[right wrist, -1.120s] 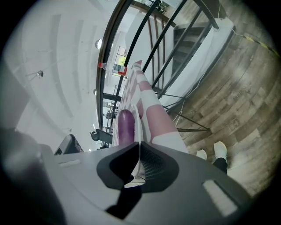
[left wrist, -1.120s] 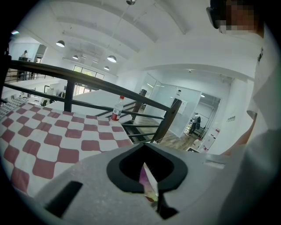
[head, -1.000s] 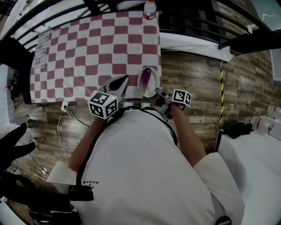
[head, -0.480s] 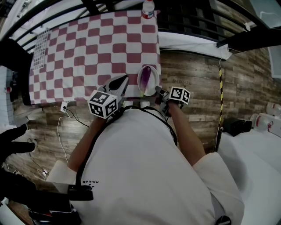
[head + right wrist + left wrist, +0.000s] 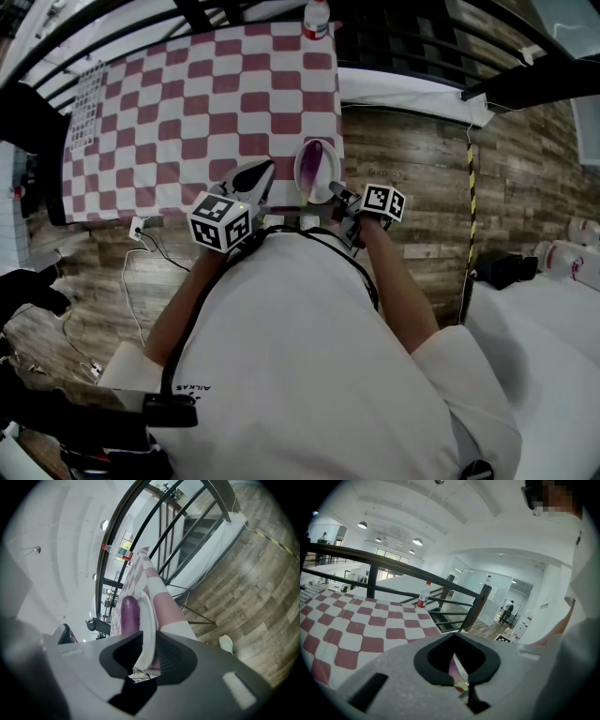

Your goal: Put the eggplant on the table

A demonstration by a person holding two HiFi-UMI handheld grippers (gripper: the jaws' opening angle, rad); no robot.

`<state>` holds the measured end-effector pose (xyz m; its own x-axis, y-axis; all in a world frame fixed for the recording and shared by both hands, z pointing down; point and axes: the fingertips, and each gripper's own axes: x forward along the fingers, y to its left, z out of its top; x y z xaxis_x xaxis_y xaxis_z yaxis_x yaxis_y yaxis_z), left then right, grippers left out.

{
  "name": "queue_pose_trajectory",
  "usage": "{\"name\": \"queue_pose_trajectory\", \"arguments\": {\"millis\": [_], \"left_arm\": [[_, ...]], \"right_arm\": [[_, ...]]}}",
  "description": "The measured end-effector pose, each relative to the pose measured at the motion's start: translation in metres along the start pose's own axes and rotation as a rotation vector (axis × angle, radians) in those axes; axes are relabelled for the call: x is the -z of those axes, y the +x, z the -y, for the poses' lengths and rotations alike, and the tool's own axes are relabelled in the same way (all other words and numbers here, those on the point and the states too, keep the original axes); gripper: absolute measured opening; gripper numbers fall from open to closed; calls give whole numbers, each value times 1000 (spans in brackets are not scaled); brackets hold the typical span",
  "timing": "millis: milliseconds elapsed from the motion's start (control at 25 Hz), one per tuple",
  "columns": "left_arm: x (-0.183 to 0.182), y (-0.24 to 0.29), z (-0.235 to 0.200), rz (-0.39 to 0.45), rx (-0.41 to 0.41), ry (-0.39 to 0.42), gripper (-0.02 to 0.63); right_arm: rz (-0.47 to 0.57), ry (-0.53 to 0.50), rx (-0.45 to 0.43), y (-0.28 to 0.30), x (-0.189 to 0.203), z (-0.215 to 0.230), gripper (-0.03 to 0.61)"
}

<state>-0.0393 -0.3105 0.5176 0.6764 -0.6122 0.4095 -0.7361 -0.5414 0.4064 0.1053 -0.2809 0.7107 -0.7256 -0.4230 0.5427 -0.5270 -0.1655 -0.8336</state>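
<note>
A purple eggplant lies on a white plate at the near right corner of the checkered table. My right gripper is at the plate's near rim. In the right gripper view the plate's rim stands between its opening jaws, with a gap on the eggplant side. My left gripper rests just left of the plate with its jaws together and empty. Under its tips the plate's edge and the eggplant's green stem end show.
A plastic bottle stands at the table's far edge, also in the left gripper view. A black railing runs behind the table. Wooden floor lies right of it, with cables by my left side.
The right gripper's marker cube has shifted slightly. The plate, eggplant and left gripper have stayed put. A dark gloved hand at the left edge has drawn back.
</note>
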Motion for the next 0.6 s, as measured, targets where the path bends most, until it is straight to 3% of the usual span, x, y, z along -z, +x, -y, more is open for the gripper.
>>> {"name": "queue_pose_trajectory", "arguments": {"millis": [600], "left_arm": [[-5,4,1,12,19,10,0]], "right_arm": [[26,-26,9,-8,-3,-1,155]]}}
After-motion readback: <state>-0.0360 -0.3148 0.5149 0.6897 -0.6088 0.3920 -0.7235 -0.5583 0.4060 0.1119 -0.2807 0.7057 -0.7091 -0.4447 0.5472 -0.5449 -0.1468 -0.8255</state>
